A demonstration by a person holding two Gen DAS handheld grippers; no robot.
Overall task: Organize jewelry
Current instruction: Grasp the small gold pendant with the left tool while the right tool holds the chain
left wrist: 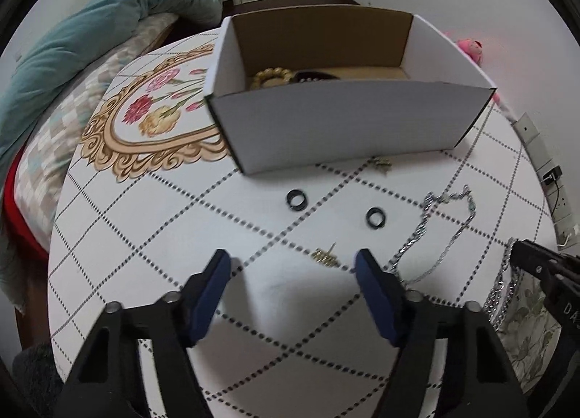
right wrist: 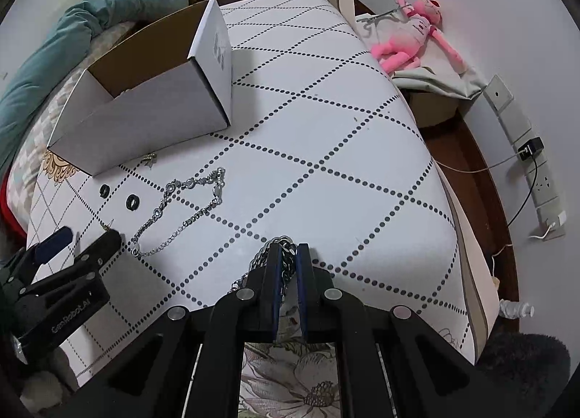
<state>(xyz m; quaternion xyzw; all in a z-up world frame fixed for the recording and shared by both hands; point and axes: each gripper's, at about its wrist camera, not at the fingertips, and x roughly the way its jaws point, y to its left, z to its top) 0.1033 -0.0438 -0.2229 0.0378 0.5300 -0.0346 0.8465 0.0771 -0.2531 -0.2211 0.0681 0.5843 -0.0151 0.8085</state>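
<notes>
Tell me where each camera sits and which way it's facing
Left wrist: on the left gripper, open above the table, facing the box, two rings and a gold earring.
Right wrist: on the right gripper, shut on a chain, facing across the table toward the pink toy.
Shared: box, rings, necklace, each other's gripper.

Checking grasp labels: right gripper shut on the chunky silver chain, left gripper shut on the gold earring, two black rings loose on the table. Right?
One error: the left gripper is open, its fingers spread either side of the gold earring, which lies free on the table; the left wrist view shows it. The rest holds: right gripper shut on the chunky silver chain, two black rings loose.
</notes>
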